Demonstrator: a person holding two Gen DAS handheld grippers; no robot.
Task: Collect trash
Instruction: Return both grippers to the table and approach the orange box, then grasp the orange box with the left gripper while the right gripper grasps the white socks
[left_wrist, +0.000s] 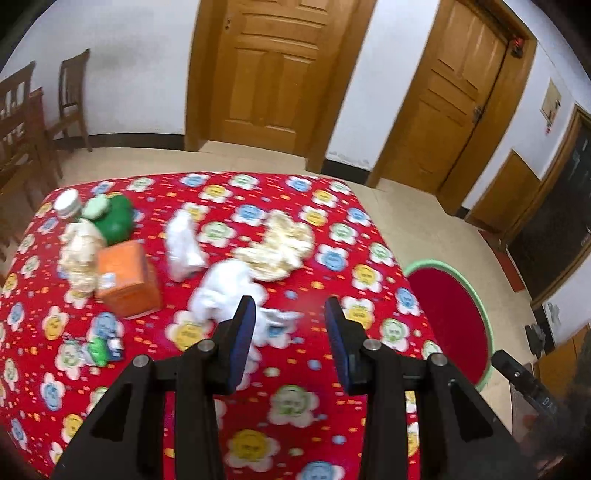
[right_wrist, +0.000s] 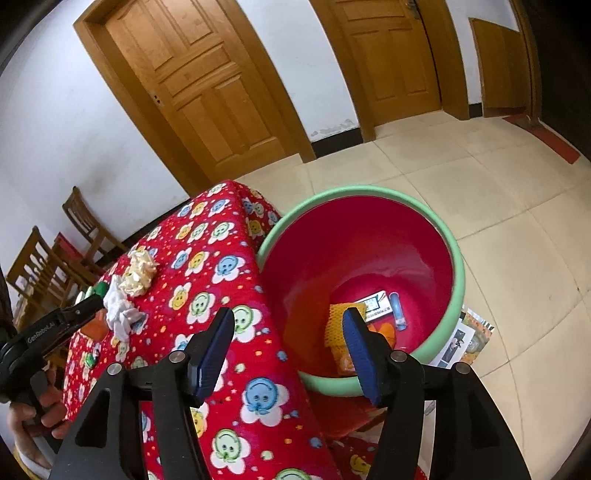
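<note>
Two tongs parted, empty: left tongs (left_wrist: 290, 314) over tissue (left_wrist: 225, 291), right tongs (right_wrist: 288, 332) above bin (right_wrist: 369, 236).

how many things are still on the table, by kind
crumpled white tissue: 2
crumpled yellowish paper: 2
orange box: 1
green bottle: 1
white-capped jar: 1
small green-and-white wrapper: 1
total: 8
</note>
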